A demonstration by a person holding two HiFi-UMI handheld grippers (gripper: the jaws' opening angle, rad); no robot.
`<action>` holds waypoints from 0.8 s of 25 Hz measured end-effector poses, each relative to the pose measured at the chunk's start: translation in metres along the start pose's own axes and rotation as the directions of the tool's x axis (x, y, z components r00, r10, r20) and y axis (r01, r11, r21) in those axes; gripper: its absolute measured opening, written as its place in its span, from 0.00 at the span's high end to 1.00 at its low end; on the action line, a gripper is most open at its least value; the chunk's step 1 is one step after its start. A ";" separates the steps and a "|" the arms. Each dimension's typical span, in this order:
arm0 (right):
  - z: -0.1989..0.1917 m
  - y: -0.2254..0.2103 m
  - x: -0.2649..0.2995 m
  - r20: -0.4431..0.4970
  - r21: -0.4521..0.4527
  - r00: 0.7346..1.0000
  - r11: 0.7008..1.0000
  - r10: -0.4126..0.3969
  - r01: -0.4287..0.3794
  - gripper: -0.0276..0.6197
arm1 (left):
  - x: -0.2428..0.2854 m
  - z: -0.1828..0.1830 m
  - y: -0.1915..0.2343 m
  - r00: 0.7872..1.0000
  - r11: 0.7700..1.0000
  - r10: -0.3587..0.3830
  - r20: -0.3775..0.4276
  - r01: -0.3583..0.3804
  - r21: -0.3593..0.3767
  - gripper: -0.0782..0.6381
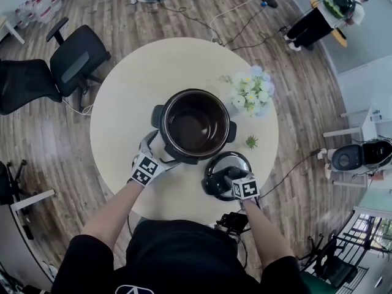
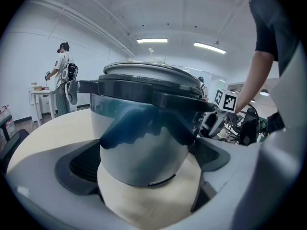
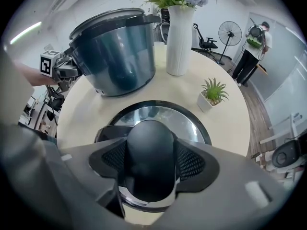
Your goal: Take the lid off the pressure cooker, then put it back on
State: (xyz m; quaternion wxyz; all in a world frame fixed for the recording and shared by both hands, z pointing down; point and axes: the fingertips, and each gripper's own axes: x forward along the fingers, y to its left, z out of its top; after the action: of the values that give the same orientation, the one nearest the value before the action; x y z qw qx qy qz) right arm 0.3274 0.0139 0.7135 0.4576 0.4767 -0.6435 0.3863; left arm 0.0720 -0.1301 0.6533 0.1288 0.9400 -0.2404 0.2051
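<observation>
The steel pressure cooker pot (image 1: 184, 155) stands open and uncovered in the middle of the round table (image 1: 141, 84). Its lid (image 1: 236, 160) lies flat on the table to the pot's front right. My right gripper (image 1: 225, 179) points steeply down and is shut on the lid's black knob (image 3: 149, 147), with one pad against each side of it. My left gripper (image 1: 153, 146) rests at the pot's front-left wall. In the left gripper view its jaws stand wide apart, with the pot (image 2: 139, 143) close in front of them and bare table showing below.
A white vase of flowers (image 1: 251, 94) and a small potted plant (image 1: 251, 142) stand right of the pot, just behind the lid. Office chairs (image 1: 76, 60) stand left of the table. A person (image 1: 324, 14) is at the far right.
</observation>
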 end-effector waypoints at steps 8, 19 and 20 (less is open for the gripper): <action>-0.001 0.002 0.000 -0.018 -0.007 1.000 1.000 -0.007 0.007 0.51 | 0.000 0.000 0.000 1.000 1.000 0.000 -0.006 0.000 -0.002 0.07; 0.008 0.005 -0.027 -0.048 -0.029 0.999 1.000 0.006 -0.008 0.52 | 0.000 0.001 -0.001 1.000 1.000 0.000 -0.006 0.000 -0.001 0.07; 0.012 0.004 -0.033 -0.046 -0.029 0.999 1.000 0.005 -0.007 0.51 | 0.000 0.001 0.000 1.000 1.000 0.000 -0.006 0.000 0.000 0.07</action>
State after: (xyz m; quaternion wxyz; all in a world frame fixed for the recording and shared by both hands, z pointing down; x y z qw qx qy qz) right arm 0.3246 0.0122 0.6782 0.4781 0.4591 -0.6397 0.3892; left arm 0.0721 -0.1298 0.6526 0.1296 0.9394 -0.2400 0.2077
